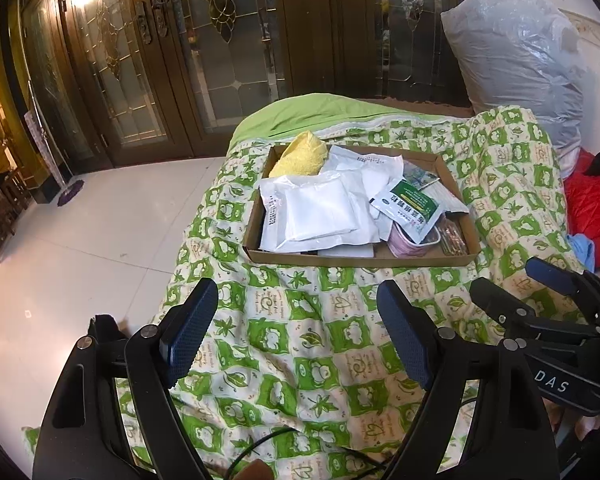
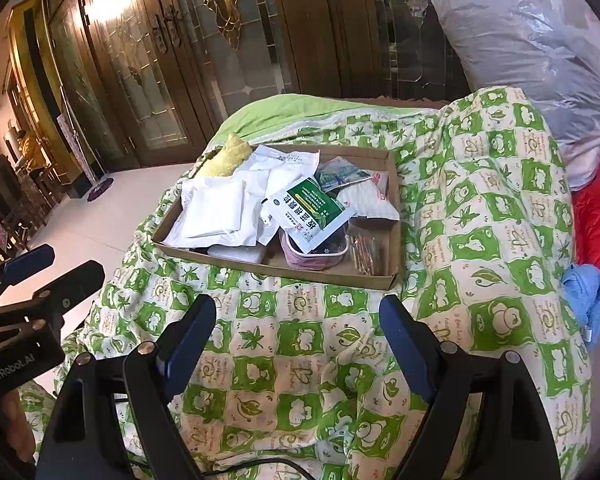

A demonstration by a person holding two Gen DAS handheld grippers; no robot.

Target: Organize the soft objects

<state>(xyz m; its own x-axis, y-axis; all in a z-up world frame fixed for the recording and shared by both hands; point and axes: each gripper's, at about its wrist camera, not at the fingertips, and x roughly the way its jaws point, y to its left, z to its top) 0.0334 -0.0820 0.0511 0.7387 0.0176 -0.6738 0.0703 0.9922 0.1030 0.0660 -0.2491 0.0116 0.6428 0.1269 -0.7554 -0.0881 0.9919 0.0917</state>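
A shallow cardboard tray (image 1: 360, 261) (image 2: 284, 270) lies on a green-and-white patterned quilt (image 1: 300, 344) (image 2: 300, 344). It holds a yellow cloth (image 1: 300, 154) (image 2: 226, 152), white plastic pouches (image 1: 316, 208) (image 2: 216, 208), a green-and-white sachet (image 1: 410, 206) (image 2: 314, 210), a pink pouch (image 1: 406, 244) (image 2: 304, 258) and other packets. My left gripper (image 1: 298, 340) is open and empty, above the quilt short of the tray. My right gripper (image 2: 298, 340) is open and empty too, beside it; it also shows in the left wrist view (image 1: 516, 288).
A big plastic-wrapped grey bundle (image 1: 520, 52) (image 2: 532, 44) stands at the bed's far right. A red padded item (image 1: 592, 208) (image 2: 598, 232) and a blue cloth (image 2: 586, 296) lie right of the quilt. Tiled floor (image 1: 100, 220) and glass-panelled wooden doors (image 1: 148, 60) are to the left.
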